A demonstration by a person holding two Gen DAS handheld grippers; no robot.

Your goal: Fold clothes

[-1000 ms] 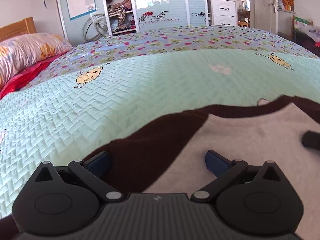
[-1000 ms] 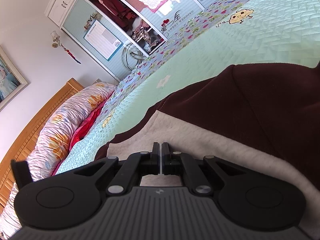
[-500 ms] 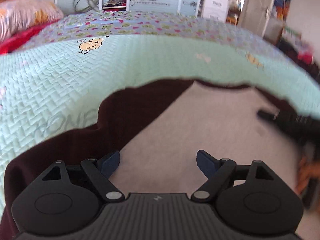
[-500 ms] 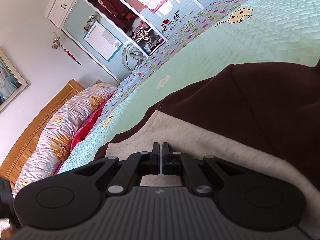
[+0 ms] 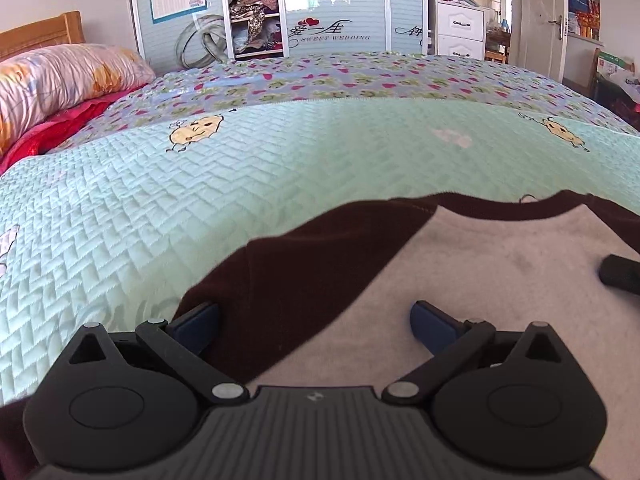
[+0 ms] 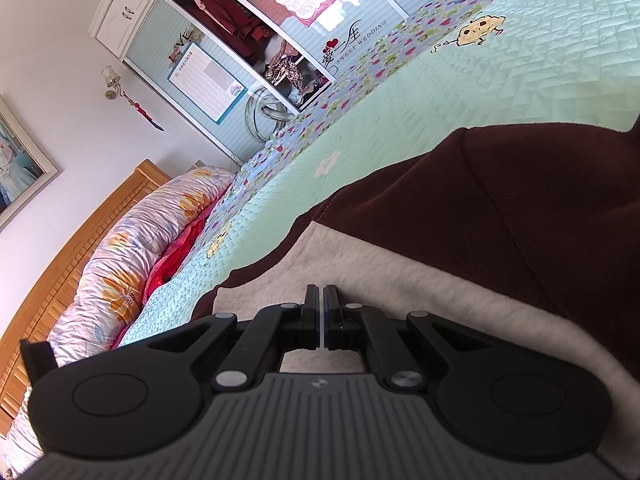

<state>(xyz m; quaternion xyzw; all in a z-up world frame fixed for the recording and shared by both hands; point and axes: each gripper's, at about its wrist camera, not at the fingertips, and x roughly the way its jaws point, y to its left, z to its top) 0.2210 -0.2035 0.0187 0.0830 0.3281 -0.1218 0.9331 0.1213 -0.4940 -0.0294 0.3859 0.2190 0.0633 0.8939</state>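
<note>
1. Left gripper (image 5: 316, 320) low over the garment (image 5: 480, 280), jaws opening wide, blue pads (image 5: 434, 322) far apart, nothing pinched.
2. Maroon sleeve and pale grey lining spread directly beneath and between those fingers, cloth flat on the green quilt (image 5: 240, 184).
3. Left pad at the maroon edge, right pad over the grey.
4. Right gripper (image 6: 321, 300) with fingers pressed together, tips down on the grey lining (image 6: 360, 272); cloth caught between them or not: cannot tell.
5. Maroon fabric (image 6: 520, 208) folded across just ahead and to the right of those tips.
6. Flowered pillow (image 6: 132, 248) and wooden headboard (image 6: 80, 240) well apart, off to the left.
</note>
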